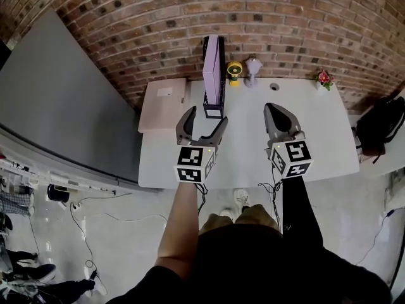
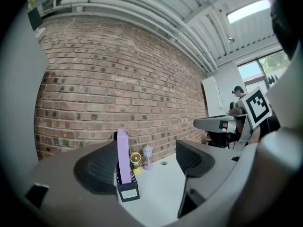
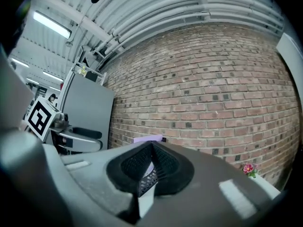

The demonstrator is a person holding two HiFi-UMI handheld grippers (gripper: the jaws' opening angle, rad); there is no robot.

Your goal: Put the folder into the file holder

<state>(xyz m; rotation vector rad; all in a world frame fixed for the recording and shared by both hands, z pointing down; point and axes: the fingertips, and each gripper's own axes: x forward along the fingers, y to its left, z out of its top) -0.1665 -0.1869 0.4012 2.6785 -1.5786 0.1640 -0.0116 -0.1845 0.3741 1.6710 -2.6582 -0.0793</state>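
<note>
— Folder [image 1: 211, 68]: a flat lilac slab, we'd say, upright in the black mesh file holder [image 1: 215, 111] on our smooth pale table [image 1: 316, 138] (rough brick behind).
— Agreed. Our left gripper [image 1: 206, 115] stands spread, the slab ahead between its jaws, untouched. Our right gripper [image 1: 276, 108] is pressed together, empty. Plain, straight-edged.

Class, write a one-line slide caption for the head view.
Purple folder upright in the black file holder on a table; left tongs open, right tongs shut.

Folder [image 1: 211, 68] upright in file holder [image 1: 214, 111] on table [image 1: 253, 151], fan [image 1: 235, 71] just right, flower [image 1: 324, 78] far right
</note>
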